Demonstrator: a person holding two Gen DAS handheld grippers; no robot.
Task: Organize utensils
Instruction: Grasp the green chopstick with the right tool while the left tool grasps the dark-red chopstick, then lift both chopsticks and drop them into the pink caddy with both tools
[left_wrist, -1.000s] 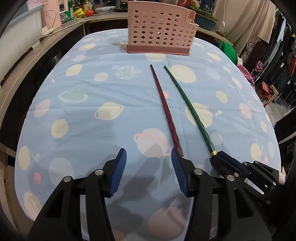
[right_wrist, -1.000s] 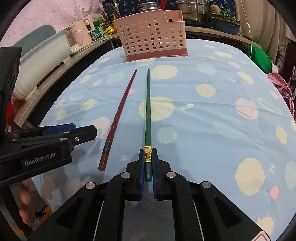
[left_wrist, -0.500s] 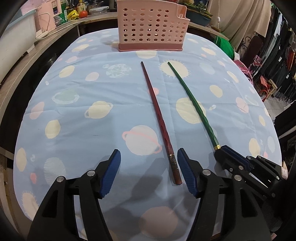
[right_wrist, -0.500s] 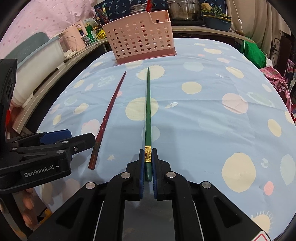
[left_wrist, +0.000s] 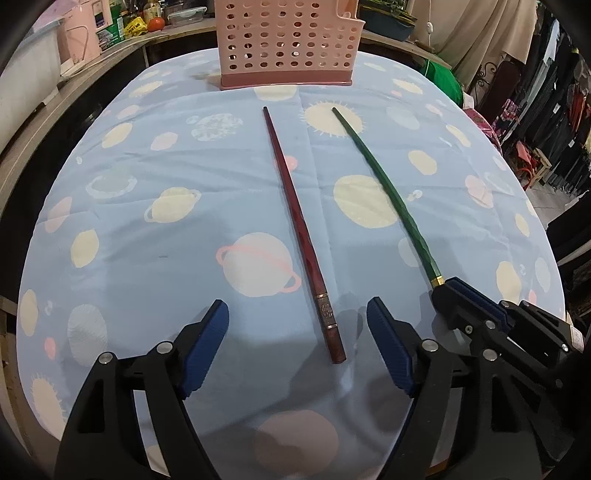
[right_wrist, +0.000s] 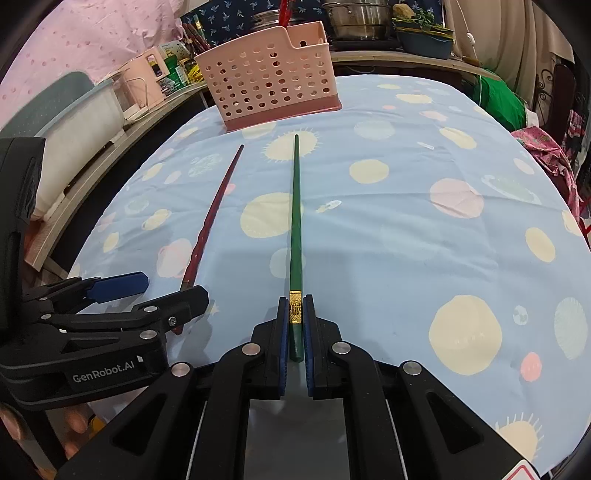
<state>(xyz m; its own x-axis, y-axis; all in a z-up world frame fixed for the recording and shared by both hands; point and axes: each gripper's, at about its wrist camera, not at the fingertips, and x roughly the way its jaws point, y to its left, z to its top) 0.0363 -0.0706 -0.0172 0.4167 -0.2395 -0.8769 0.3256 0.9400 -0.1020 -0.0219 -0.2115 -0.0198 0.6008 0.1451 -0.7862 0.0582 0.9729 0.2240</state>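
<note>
While your right gripper (right_wrist: 295, 325) sits clamped on the thick butt end of the long dark-green chopstick (right_wrist: 295, 221), just behind its gold band, your left gripper (left_wrist: 297, 350) has its blue-padded jaws spread wide to either side of the butt of the long dark-red chopstick (left_wrist: 299, 229), touching nothing. Both sticks lie flat on the pale-blue planet-print tablecloth (left_wrist: 147, 177), near each other, tips pointing toward the pink perforated plastic utensil basket (left_wrist: 286, 40) at the far side of the table. From here the risks are mostly yours to cause: the left jaws look high above the cloth, so closing too early would probably miss the red stick or roll it sideways; closing too low may pinch a fold of cloth with it. On the right, the grip is at the very end of a long stick, so a quick lift could let it pivot and droop, or slide out, before it reaches the basket. Compared with a second ago, your left gripper has drawn back and shifted so the red stick's butt, then beside the right-hand pad, now lies between the pads; the right grip is unchanged.
</note>
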